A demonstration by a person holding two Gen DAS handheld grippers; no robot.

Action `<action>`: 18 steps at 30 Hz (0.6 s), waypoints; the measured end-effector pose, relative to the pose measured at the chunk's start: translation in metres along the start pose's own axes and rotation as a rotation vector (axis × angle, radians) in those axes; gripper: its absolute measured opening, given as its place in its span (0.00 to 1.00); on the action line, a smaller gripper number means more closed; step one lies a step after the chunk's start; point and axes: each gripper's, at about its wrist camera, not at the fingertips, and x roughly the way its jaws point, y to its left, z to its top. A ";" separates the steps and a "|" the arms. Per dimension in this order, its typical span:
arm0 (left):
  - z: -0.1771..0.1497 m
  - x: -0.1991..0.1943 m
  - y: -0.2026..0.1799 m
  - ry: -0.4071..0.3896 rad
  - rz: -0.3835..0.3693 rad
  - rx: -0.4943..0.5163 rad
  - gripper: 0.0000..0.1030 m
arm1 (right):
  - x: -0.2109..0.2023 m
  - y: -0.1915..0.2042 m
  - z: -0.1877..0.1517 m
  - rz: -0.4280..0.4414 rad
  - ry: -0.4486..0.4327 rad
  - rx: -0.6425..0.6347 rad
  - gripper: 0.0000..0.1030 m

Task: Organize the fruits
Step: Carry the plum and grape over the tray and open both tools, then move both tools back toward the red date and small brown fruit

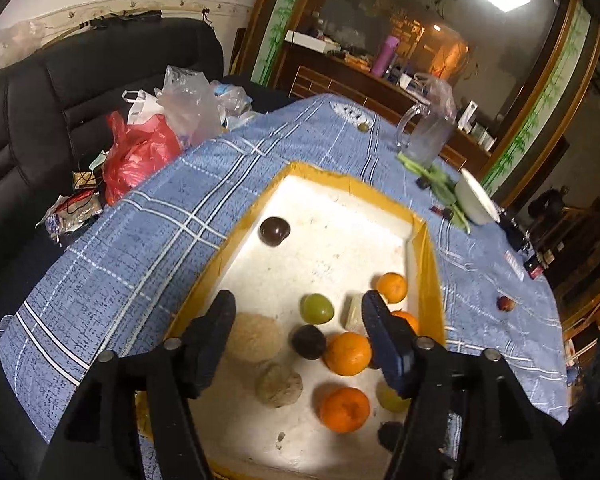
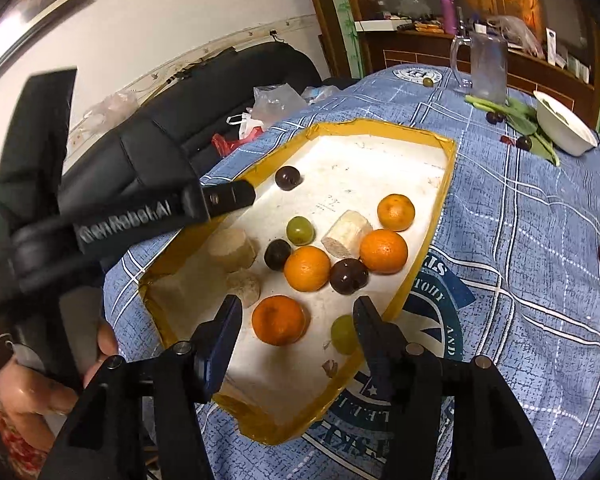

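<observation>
Fruits (image 2: 307, 268) beneath both down-tilted grippers

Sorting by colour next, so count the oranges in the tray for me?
4, all in the tray: one nearest the camera, one mid-tray, one right of it, one by the far right wall. None seems hidden.
</observation>
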 end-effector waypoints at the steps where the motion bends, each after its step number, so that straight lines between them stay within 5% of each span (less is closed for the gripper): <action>1: 0.001 -0.003 -0.002 -0.008 0.004 0.004 0.66 | 0.000 0.001 0.000 0.005 0.001 0.000 0.61; 9: -0.005 -0.031 -0.043 -0.110 0.092 0.136 0.77 | -0.027 -0.010 -0.007 -0.001 -0.060 0.069 0.69; 14: -0.009 -0.050 -0.068 -0.170 0.081 0.198 0.82 | -0.053 -0.032 -0.020 -0.128 -0.105 0.106 0.72; 18: -0.012 -0.056 -0.087 -0.168 0.041 0.213 0.85 | -0.074 -0.055 -0.032 -0.149 -0.152 0.182 0.77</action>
